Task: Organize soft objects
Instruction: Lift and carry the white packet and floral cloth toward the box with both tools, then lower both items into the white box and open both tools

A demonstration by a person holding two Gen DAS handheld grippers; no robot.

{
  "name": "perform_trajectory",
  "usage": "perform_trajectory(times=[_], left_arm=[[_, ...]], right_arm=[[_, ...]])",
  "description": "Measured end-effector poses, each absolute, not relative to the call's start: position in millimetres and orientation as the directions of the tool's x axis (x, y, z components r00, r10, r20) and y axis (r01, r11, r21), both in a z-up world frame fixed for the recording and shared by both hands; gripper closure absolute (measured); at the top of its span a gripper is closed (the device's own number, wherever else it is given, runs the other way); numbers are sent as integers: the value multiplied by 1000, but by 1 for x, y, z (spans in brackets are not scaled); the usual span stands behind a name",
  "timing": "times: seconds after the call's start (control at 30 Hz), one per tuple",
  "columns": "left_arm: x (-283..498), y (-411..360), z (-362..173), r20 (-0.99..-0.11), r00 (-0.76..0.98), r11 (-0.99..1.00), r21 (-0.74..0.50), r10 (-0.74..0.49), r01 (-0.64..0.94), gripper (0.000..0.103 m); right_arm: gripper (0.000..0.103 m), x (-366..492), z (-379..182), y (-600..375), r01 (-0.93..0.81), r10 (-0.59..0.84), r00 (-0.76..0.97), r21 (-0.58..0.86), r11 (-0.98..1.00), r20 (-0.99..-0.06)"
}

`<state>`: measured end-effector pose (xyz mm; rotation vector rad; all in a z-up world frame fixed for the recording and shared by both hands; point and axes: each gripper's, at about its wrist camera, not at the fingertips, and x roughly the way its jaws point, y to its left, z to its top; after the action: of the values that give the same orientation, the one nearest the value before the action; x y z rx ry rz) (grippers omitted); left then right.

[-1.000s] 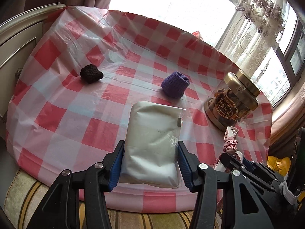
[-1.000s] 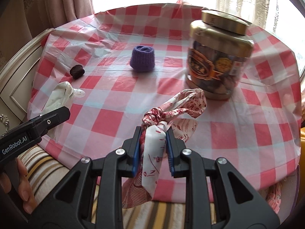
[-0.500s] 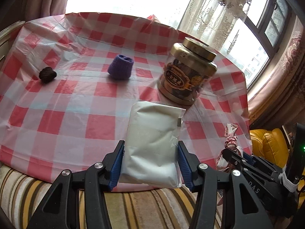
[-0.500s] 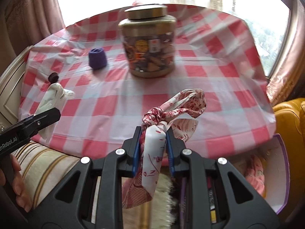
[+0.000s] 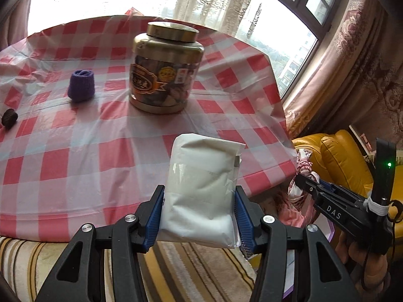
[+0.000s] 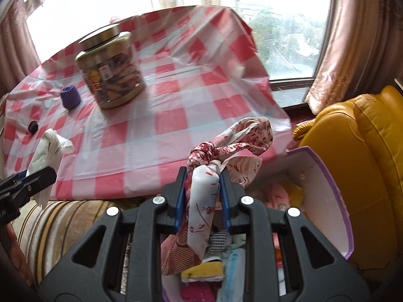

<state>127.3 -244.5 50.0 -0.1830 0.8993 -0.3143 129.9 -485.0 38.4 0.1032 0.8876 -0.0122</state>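
Observation:
My left gripper [image 5: 199, 209] is shut on a soft white packet [image 5: 204, 188], held above the front edge of the red-checked table [image 5: 75, 151]. My right gripper [image 6: 202, 196] is shut on a knotted red-and-white scarf [image 6: 226, 146], which hangs over an open white box with a purple rim [image 6: 335, 191]. The box holds several soft items in pink, yellow and blue. A purple knitted piece [image 5: 81, 85] and a small dark knitted piece [image 5: 9, 118] lie on the table at the left. From the left wrist, the right gripper [image 5: 304, 178] shows at the right with the scarf.
A large jar with a gold lid [image 5: 163, 68] stands mid-table. A striped cushion [image 5: 30, 259] lies below the table's front edge. A yellow leather armchair [image 6: 365, 151] sits right of the box. Curtains and a window close the far side.
Both grippers have swung to the right along the table's front edge, each keeping its load. The box and the yellow armchair have come into view under the right gripper.

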Motion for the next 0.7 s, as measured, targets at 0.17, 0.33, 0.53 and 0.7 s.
perform_trajectory(times=[0.17, 0.33, 0.53, 0.7], left_arm=[[126, -281, 47, -747, 536, 919, -289, -392, 270, 49], [121, -311, 47, -736, 483, 874, -328, -474, 359, 48], [120, -328, 45, -715, 448, 833, -367, -537, 413, 27], [123, -319, 47, -728, 467, 857, -347, -502, 381, 26]], right_arm=[[74, 128, 40, -512, 108, -14, 632, 71, 992, -775], [74, 126, 43, -529, 145, -39, 639, 71, 987, -768], [31, 126, 45, -534, 171, -73, 645, 50, 984, -761], [22, 127, 49, -528, 155, -64, 650, 49, 987, -758]])
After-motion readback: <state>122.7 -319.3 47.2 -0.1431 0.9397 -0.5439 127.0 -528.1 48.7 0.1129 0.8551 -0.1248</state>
